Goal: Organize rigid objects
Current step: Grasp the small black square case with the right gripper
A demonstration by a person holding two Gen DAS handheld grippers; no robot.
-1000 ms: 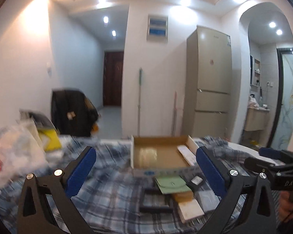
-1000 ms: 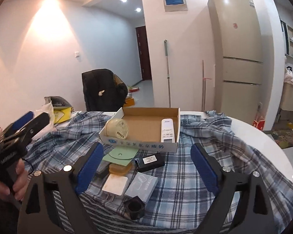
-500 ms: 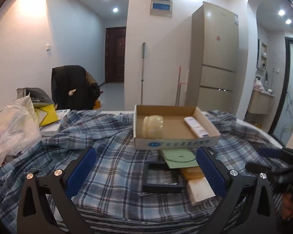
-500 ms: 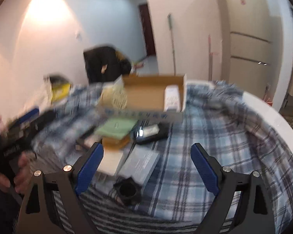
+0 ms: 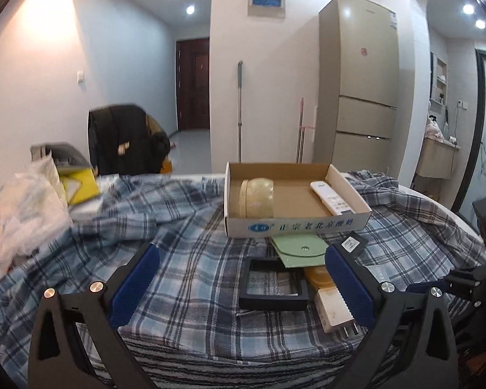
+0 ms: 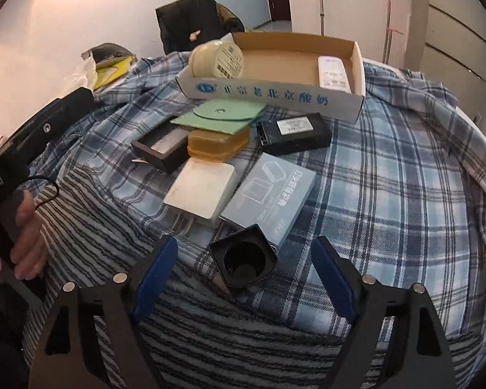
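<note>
Left wrist view has my left gripper [image 5: 243,278] spread wide and empty above the plaid cloth [image 5: 191,259], near the black frame [image 5: 273,283], while right wrist view shows my right gripper [image 6: 243,269] closing around the small black square cup [image 6: 244,259], pads not yet touching it.

Two matte black tongs, each with angular skeletal arms cut by triangular windows. Ribbed blue pads on the inner faces of the fingers [image 6: 155,269]. Round silver screw heads along the upper edges. Left tongs [image 5: 239,278] same build as right tongs [image 6: 243,272]. White lettering and thin black cable on the black handle beside the hand [image 6: 19,227].
</note>
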